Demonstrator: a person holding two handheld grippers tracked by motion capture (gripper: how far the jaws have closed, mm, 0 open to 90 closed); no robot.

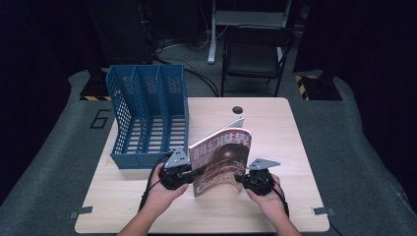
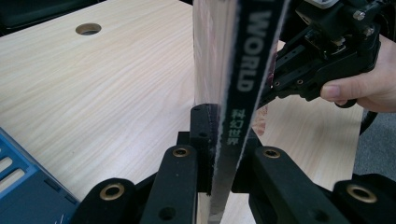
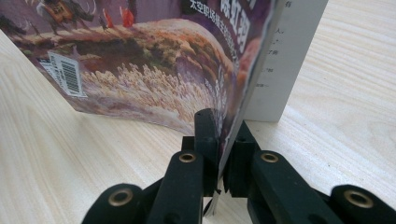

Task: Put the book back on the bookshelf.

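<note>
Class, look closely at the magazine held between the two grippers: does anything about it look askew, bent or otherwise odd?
Yes. The magazine stands on edge on the table, pinched by the left gripper at its spine and the right gripper at its open edge. Its cover bows, and one white page has splayed loose behind instead of lying flat with the rest.

I work in what looks like a recording lab or studio: black curtains hang all round, grey carpet (image 1: pixel 44 162) covers the floor, and hazard-striped stand bases (image 1: pixel 317 86) flank my pale wooden worktop (image 1: pixel 275 142). Beyond it stand an empty black chair (image 1: pixel 255 54) and loose cables (image 1: pixel 196 73).
</note>
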